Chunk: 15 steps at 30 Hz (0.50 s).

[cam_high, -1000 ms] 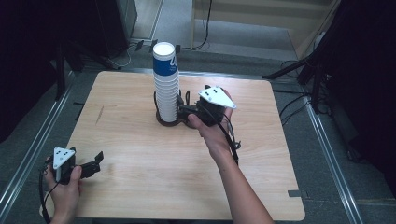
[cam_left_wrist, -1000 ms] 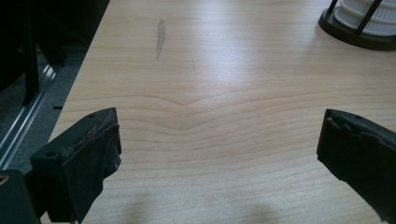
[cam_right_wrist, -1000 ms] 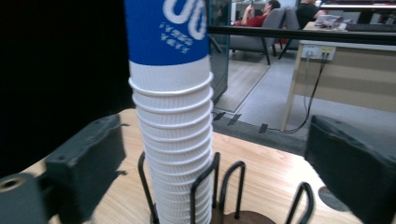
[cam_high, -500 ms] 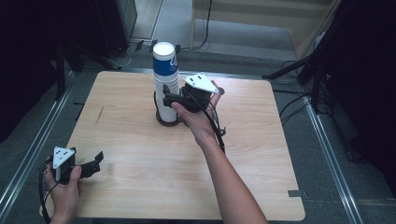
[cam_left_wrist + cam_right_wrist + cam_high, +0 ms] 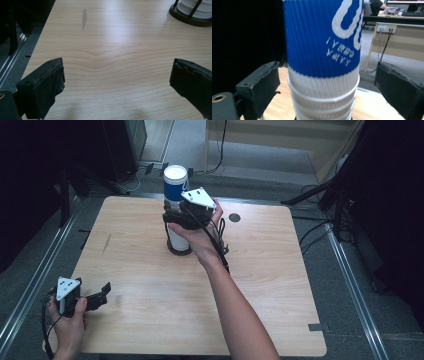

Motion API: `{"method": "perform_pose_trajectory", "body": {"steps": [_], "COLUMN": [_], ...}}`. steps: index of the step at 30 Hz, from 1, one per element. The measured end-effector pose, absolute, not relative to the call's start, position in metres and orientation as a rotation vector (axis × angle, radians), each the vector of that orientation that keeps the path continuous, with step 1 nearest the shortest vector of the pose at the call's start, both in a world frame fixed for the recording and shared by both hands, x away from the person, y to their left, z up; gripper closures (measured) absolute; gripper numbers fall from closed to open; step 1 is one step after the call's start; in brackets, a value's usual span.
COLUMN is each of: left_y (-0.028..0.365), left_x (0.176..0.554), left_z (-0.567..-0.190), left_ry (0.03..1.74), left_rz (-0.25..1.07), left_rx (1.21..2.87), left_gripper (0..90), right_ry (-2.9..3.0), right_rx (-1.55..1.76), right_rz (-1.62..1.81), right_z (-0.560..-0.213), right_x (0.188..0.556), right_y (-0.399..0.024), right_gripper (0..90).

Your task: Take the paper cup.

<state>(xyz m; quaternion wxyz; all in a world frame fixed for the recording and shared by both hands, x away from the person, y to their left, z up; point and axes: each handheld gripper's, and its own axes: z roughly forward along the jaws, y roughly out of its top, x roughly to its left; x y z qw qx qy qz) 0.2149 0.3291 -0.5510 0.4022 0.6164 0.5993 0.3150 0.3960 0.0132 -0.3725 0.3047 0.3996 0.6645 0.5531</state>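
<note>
A tall stack of white ribbed paper cups (image 5: 176, 227), topped by a blue cup (image 5: 175, 185), stands in a black wire holder (image 5: 179, 251) at the table's far middle. My right gripper (image 5: 174, 217) reaches in from the right, one jaw on each side of the upper stack. Its own view has the blue cup (image 5: 322, 37) between the pads with a thin gap on both sides. The jaws have just been closing, and the right gripper (image 5: 327, 85) is open. Near the front left corner my left gripper (image 5: 102, 292) is held still and open over bare wood, with nothing between the jaws of the left gripper (image 5: 117, 82).
The wooden table (image 5: 280, 285) has a dark round hole (image 5: 234, 217) to the right of the stack. The right gripper's cable (image 5: 220, 245) lies along the forearm. In the left gripper view the holder's base (image 5: 190, 20) is far off at top right. Metal rails (image 5: 30, 285) flank the table.
My right gripper has moved left from beside the holder until its jaws straddle the upper cups. The left hand has stayed put.
</note>
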Motion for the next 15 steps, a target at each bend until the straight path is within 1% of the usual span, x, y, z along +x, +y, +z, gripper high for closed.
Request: {"method": "perform_pose_trajectory", "body": {"steps": [4,8,13,14,15], "left_y": [0.329,0.329,0.329,0.329,0.329], "left_x": [0.215,0.215,0.215,0.215,0.215], "left_z": [-0.551,-0.551,-0.551,-0.551,-0.551], "left_ry": [1.513,1.513,1.51,1.51,1.51], "left_rz": [0.794,0.793,0.792,0.791,0.79], "left_rx": [1.558,1.558,1.559,1.558,1.559], "left_gripper": [0.6,0.6,0.6,0.6,0.6], "right_ry": [1.764,1.76,1.745,1.718,1.716], "right_rx": [1.072,1.074,1.056,1.062,1.06], "right_rz": [1.467,1.464,1.456,1.455,1.463], "right_z": [-0.371,-0.368,-0.368,-0.367,-0.367], "right_x": [0.403,0.413,0.416,0.416,0.416], "right_y": [0.016,0.023,0.03,0.032,0.032], "right_gripper": [6.8,11.9,14.4,18.0,18.6]}}
